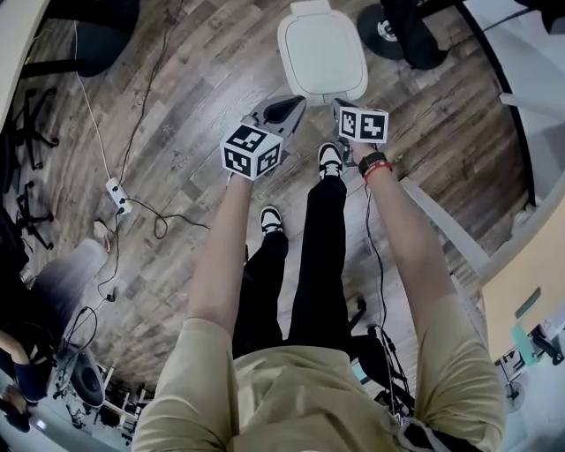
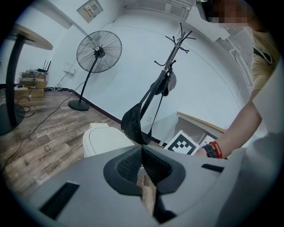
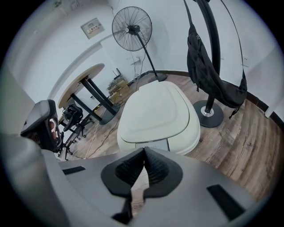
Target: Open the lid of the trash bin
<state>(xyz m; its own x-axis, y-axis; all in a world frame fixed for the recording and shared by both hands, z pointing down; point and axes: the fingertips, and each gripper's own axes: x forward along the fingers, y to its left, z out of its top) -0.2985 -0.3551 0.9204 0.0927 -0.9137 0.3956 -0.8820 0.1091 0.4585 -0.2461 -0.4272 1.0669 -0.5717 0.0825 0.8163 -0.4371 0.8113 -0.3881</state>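
Our right gripper (image 3: 144, 151) has its jaws pressed together at the tips with nothing between them, and our left gripper (image 2: 142, 150) is the same, so neither carries anything. We judge that the closed jaws are meant to make one firm point for nudging or lifting an edge, not for pinching. Both are held out low in front of us, side by side and apart, with the right one nearer the target. Just ahead of the right gripper and below it stands the bin (image 3: 155, 111) on the wooden floor (image 3: 242, 128). Its pale lid (image 1: 322, 55) is down flat and nothing touches it, so the opening has not begun. A grey panel (image 3: 151, 144) sits on the bin's near face, right under the lid's edge. It may be a catch, though we cannot tell. From the left gripper the bin lies ahead and to the left. Beyond the bin, a coat stand holds a black bag (image 3: 202, 66), and farther off is a fan (image 3: 131, 26). On the wall above the fan is a small plate (image 2: 91, 8) whose print is too small to read, and the red wristband (image 2: 216, 148) is likewise illegible. The grippers' marker cubes show only square patterns, with no words.
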